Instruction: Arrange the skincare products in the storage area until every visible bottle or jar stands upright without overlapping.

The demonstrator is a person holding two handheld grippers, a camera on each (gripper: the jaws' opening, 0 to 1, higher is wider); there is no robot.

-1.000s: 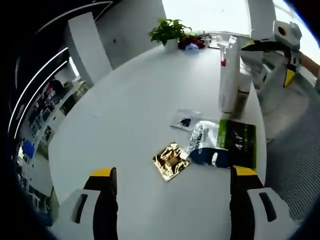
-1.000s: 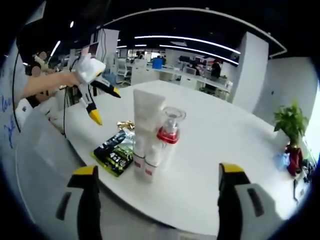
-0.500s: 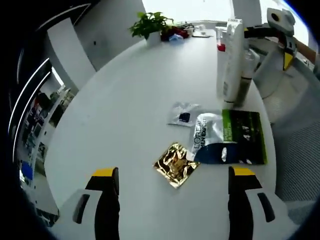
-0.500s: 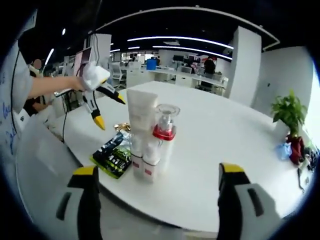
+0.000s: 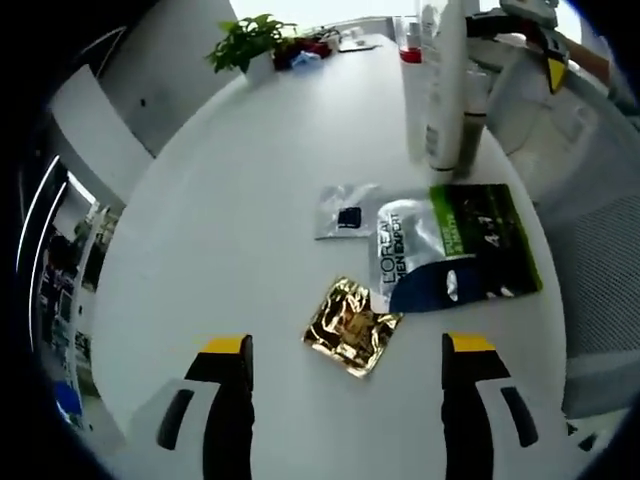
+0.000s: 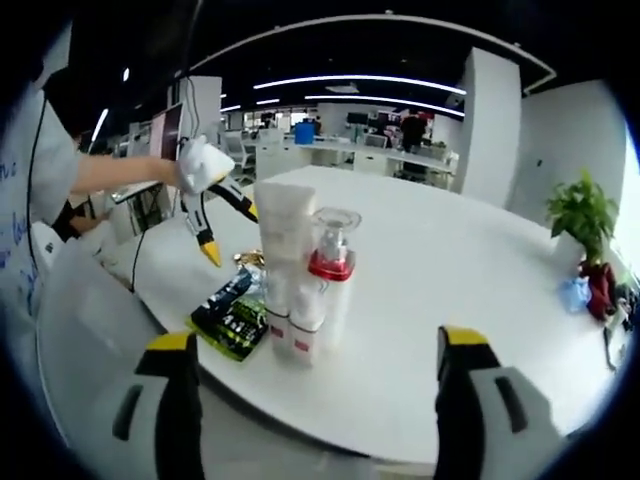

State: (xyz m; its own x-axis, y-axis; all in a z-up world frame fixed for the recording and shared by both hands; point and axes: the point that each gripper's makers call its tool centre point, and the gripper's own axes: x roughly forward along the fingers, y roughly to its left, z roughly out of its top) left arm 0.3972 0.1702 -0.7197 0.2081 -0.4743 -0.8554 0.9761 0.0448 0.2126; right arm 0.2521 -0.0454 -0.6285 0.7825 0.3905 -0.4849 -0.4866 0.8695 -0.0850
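standing stock: white tube [image 6: 283, 260] and red-collared pump bottle [image 6: 331, 285], upright and touching near the edge of the white surface [image 5: 230, 200], probably grouped there to count as stored. lying flat beside them: green-and-black sachet [image 5: 450, 245], clear sachet [image 5: 345, 212], gold foil sachet [image 5: 350, 327]. left gripper [image 5: 345, 400] above the sachets and right gripper [image 6: 315, 400] facing the bottles, fingers apart, empty.

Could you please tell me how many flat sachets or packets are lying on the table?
3: a gold foil sachet nearest the left gripper, a green-and-silver packet beside it, and a small clear sachet just beyond. Others may be hidden behind the upright bottles.
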